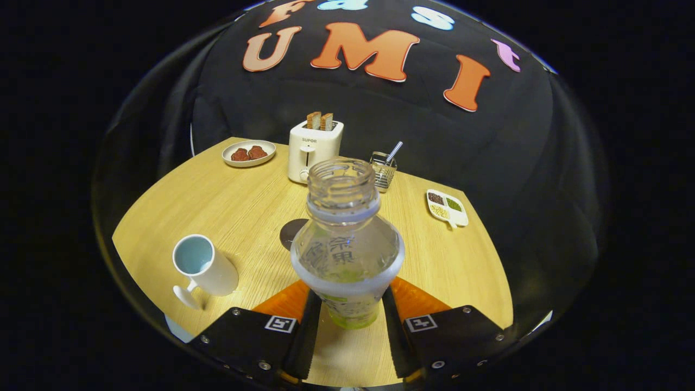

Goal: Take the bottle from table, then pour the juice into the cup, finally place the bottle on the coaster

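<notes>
A clear plastic bottle [346, 244] with no cap and a little green juice at its bottom stands upright between my fingers. My gripper [347, 309] is shut on the bottle, one finger pressing each side of its lower body. The bottle appears raised a little above the wooden table [233, 201]. A white mug [204, 269] with a pale blue inside stands to the left of the fingers, its handle toward me. A dark round coaster [291, 232] lies on the table just beyond the bottle, partly hidden behind it.
At the back of the table stand a white toaster [314, 150] holding two bread slices, a plate [249, 152] with dark red pieces, and a wire holder [383, 169] with a straw. A divided white dish [447, 207] of grains lies at the right.
</notes>
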Tool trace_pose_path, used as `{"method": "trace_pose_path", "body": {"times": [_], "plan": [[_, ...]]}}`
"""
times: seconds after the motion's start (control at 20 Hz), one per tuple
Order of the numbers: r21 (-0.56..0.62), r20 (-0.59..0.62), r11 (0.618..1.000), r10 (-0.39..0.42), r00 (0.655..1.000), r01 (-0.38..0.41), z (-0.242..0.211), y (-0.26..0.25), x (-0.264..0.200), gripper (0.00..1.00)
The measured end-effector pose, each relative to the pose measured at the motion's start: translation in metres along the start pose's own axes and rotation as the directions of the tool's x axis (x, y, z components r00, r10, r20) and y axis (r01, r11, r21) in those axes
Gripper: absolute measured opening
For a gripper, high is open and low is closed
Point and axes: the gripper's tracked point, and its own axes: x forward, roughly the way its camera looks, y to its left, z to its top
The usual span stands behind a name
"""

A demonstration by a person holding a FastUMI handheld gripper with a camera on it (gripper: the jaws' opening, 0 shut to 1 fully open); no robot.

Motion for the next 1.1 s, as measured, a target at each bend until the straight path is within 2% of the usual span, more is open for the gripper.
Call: {"method": "trace_pose_path", "body": {"times": [0.2,0.45,0.7,0.9,1.1], "plan": [[-0.147,0.009,0.989,-0.022,1.0,0.023,0.009,0.014,-0.008,0.58],[-0.271,0.032,0.962,-0.03,0.999,0.038,0.024,0.04,-0.014,0.58],[-0.452,0.087,0.886,-0.076,0.993,0.107,0.037,0.056,-0.012,0.58],[-0.516,0.097,0.848,-0.08,0.992,0.119,0.037,0.069,-0.006,0.58],[-0.605,0.122,0.784,-0.085,0.989,0.142,0.035,0.079,-0.001,0.58]]}}
